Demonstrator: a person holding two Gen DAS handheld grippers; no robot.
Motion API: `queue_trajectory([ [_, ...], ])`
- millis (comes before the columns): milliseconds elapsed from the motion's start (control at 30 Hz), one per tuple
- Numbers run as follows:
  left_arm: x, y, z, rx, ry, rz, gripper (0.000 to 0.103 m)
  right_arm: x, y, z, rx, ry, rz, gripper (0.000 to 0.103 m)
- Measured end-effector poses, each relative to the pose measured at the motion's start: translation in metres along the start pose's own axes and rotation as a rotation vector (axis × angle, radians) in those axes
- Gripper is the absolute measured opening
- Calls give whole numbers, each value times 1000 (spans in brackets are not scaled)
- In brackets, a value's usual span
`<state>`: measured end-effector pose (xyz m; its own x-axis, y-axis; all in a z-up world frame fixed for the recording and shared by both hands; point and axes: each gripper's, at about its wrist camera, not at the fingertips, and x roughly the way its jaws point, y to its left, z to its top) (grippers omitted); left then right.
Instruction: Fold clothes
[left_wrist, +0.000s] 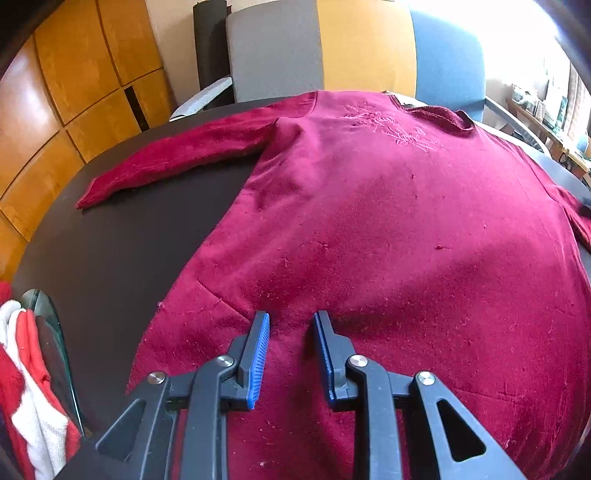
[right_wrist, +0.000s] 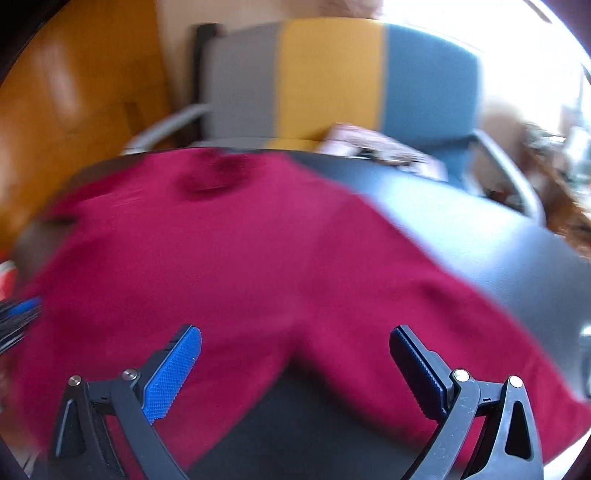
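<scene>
A dark red long-sleeved sweater (left_wrist: 388, 206) lies spread flat on a dark table (left_wrist: 110, 251), collar at the far side, its left sleeve (left_wrist: 177, 158) stretched out to the left. My left gripper (left_wrist: 291, 321) is open and empty, its jaws a narrow gap apart just over the sweater's near hem. In the blurred right wrist view the same sweater (right_wrist: 229, 251) fills the middle, its right sleeve (right_wrist: 443, 332) running toward the lower right. My right gripper (right_wrist: 295, 343) is wide open and empty above the spot where that sleeve meets the body.
A grey, yellow and blue chair (left_wrist: 332, 48) stands behind the table, with wooden panelling (left_wrist: 66, 85) to the left. A red and white garment (left_wrist: 26, 387) hangs at the table's near left edge. Some pale clutter (right_wrist: 376, 144) lies at the table's far edge.
</scene>
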<state>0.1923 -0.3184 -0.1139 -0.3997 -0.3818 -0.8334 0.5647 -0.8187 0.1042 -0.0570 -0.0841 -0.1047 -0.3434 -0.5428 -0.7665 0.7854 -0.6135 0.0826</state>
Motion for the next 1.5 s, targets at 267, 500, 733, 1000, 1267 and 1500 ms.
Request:
queue_trajectory([
  [267,-11,-4,-7,-51,16,-38,24,-15,112,-74,-155,87,262,103],
  [500,-38,-19,-37,-87,32,-221,25,-10,90,-90,-258,172,82,103],
  [733,-57,-56,-45,-5,37,-332,26,-18,30,-88,-211,221,18,103],
  [1000,-52,2,-10,-174,-38,-269,26,-38,15,-65,-101,168,-76,103],
  [1267,-32,65,70,-224,-144,-12,27,-10,52,-16,-72,-24,-18,103],
  [1500,14,80,138,-191,-191,100,28,44,58,17,-45,-51,-55,103],
])
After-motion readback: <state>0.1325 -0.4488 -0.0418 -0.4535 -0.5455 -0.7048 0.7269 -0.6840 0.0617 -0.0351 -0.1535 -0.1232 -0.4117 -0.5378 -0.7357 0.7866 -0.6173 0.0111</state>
